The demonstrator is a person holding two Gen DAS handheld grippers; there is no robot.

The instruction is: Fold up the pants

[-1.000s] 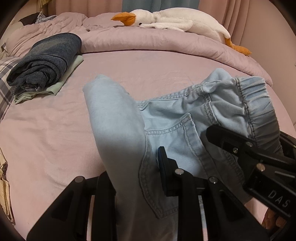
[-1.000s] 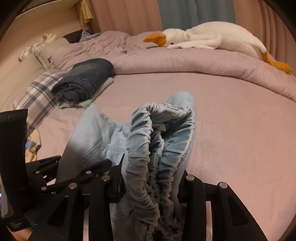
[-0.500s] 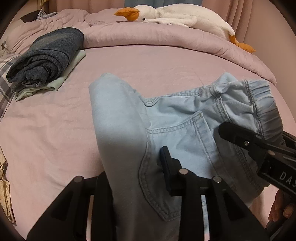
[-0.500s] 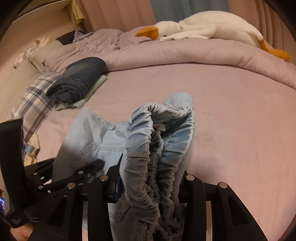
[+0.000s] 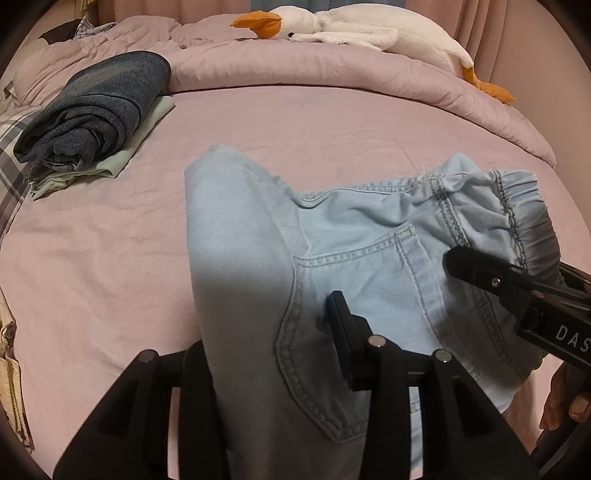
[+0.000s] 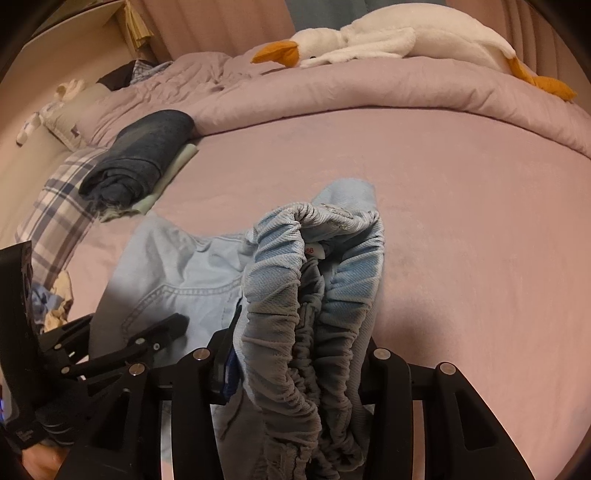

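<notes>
Lying on the bed (image 5: pixel 332 110), the light blue pants (image 5: pixel 351 251) run forward from both tools. The left gripper (image 5: pixel 266 369), jaws just opening, straddles the leg fold; the right gripper (image 6: pixel 295 373) clamps the bunched waistband (image 6: pixel 317 280).

Dim warm light, soft near shadows, sharp focus, fisheye-bent dark corners.

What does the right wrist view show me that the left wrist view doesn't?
Right wrist only: the inside of the waistband and its label, bunched in the right gripper. Left wrist only: the full outline of the back pocket. Both: the light blue pants, folded dark jeans, plush goose.
</notes>
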